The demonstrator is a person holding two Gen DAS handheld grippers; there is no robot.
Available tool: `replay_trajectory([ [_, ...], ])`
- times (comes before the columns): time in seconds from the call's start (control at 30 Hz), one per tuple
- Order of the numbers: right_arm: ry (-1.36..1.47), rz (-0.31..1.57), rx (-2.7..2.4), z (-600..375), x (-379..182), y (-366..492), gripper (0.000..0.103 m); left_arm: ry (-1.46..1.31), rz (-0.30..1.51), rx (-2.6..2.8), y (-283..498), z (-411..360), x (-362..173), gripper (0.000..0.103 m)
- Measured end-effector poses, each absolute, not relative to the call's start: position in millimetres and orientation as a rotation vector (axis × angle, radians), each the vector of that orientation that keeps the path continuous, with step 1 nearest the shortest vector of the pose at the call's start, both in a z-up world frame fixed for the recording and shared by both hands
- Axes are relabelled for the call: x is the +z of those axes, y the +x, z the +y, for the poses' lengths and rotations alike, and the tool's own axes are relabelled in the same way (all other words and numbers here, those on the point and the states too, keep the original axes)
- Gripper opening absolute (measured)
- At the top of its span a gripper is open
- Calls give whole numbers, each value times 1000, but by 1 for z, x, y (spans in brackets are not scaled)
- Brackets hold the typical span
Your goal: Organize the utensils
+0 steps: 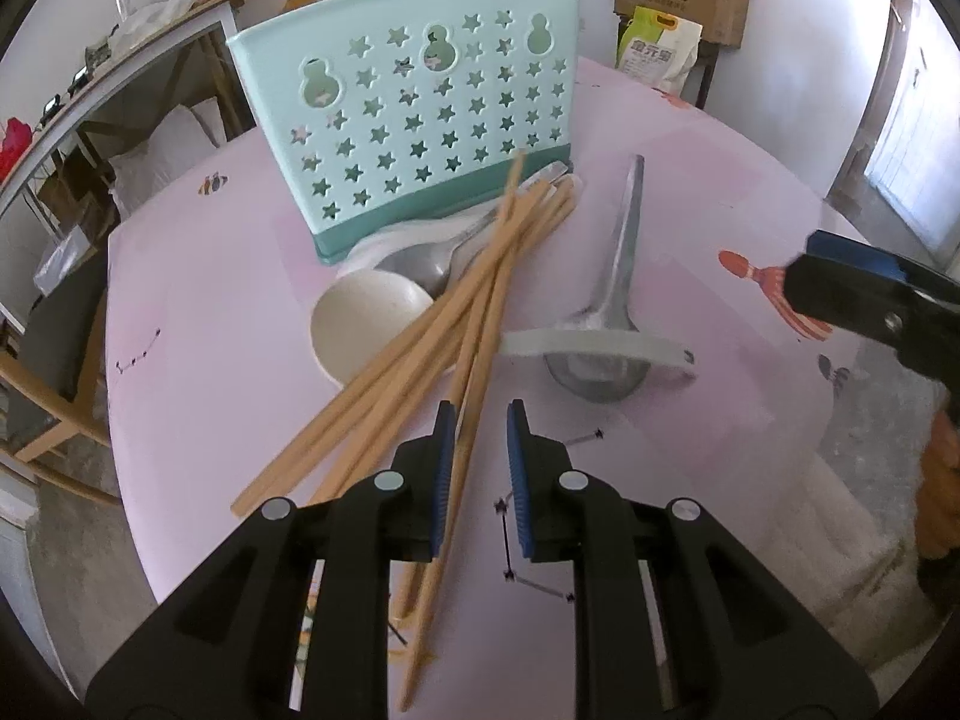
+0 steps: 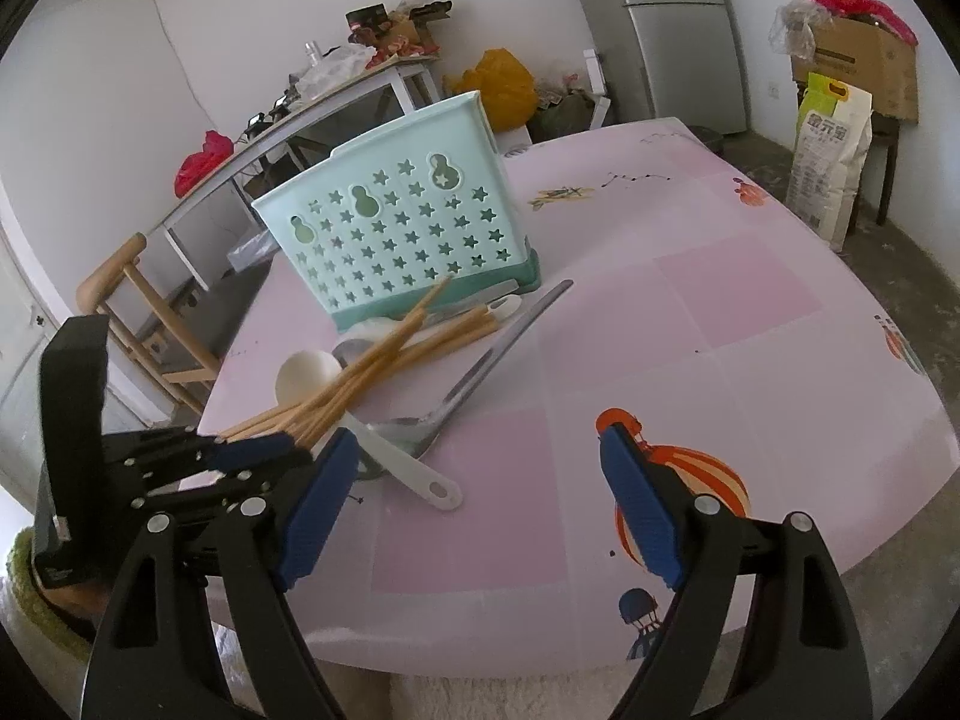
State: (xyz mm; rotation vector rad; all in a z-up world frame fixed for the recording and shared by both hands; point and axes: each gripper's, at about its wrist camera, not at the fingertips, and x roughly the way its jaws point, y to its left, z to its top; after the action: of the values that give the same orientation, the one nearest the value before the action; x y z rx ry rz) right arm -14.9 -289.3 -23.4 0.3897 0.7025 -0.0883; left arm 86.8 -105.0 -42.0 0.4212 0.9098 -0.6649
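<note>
A mint utensil holder (image 1: pixel 414 120) with star holes stands upright on the pink table (image 1: pixel 198 312); it also shows in the right wrist view (image 2: pixel 396 240). In front of it lies a pile: several wooden chopsticks (image 1: pixel 432 336), a white spoon (image 1: pixel 366 324), a metal spoon (image 1: pixel 420 264), a metal ladle (image 1: pixel 612 300) and a grey-white spoon handle (image 1: pixel 600 348). My left gripper (image 1: pixel 477 438) is open, its fingers around one chopstick's near part without gripping it. My right gripper (image 2: pixel 474 498) is wide open and empty above the table's near edge, right of the pile (image 2: pixel 384 360).
A wooden chair (image 2: pixel 138 324) stands at the table's left. A shelf with clutter (image 2: pixel 336 84), a fridge (image 2: pixel 678 30), a cardboard box (image 2: pixel 858 54) and a rice bag (image 2: pixel 834 162) line the walls. The table's right half carries balloon prints (image 2: pixel 690 480).
</note>
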Motion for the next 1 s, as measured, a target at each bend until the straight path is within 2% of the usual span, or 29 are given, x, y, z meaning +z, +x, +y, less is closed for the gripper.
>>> replay_trajectory([
  [0.1,387,692,-97,-290,-20,-18,80,418,917,-647,90,-106,-41,16],
  [0.17,389,686,-105,-290,-17,-20,80,399,926,-642,94,-105,-40,8],
  [0.23,388,682,-111,-289,-13,-21,80,355,949,-655,95,-98,-38,5],
  [0.3,379,680,-122,-288,-8,-23,80,280,990,-683,98,-89,-35,2],
  [0.57,430,683,-125,-288,3,-17,79,-134,1189,-805,119,-53,-43,0],
  [0.67,463,685,-116,-289,6,-12,78,-194,1182,-815,122,-47,-40,0],
  [0.8,468,689,-108,-284,10,-6,78,-101,1050,-783,108,-41,-21,0],
  [0.87,461,699,-90,-280,11,-1,78,-48,995,-777,102,-35,-13,4],
  [0.93,460,717,-69,-276,8,4,78,50,915,-750,94,-34,-7,21],
  [1.0,469,749,-31,-271,3,11,78,149,858,-730,90,-35,-5,28],
])
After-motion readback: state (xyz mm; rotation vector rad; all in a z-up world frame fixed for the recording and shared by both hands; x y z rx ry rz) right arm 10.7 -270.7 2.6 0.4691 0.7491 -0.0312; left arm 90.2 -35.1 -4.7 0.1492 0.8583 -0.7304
